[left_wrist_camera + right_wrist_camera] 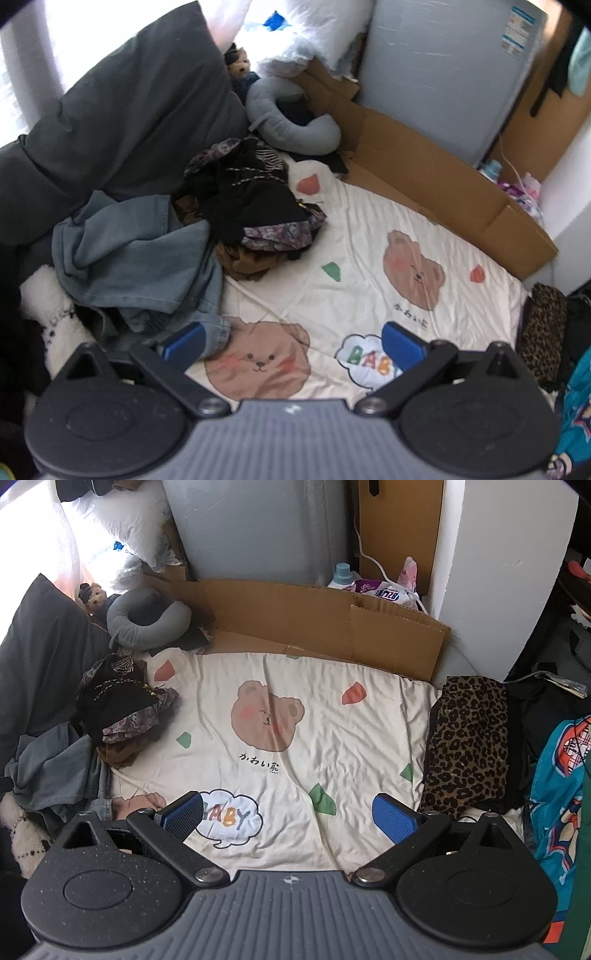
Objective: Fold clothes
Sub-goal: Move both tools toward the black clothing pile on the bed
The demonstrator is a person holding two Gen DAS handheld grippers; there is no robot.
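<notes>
Both grippers hang over the bed with nothing in them. The left gripper has its blue ribbed pads spread wide, and the right gripper is spread just as wide. Under them is a cream sheet, wrinkly cotton-looking stuff, printed with brown bear faces, a cloud that says "BABY" and a line of Japanese characters under one bear.

The clothes to fold are piled along the left side: a crumpled pale denim piece nearest, its hem just beside the left pad, then a heap of black and floral fabric behind it. A folded leopard-print piece lies at the right edge of the sheet.

Further back there's a grey neck pillow, flattened cardboard, a packet reading "BZLAB" or similar, and a grey cabinet with a blue label too blurry to read.
</notes>
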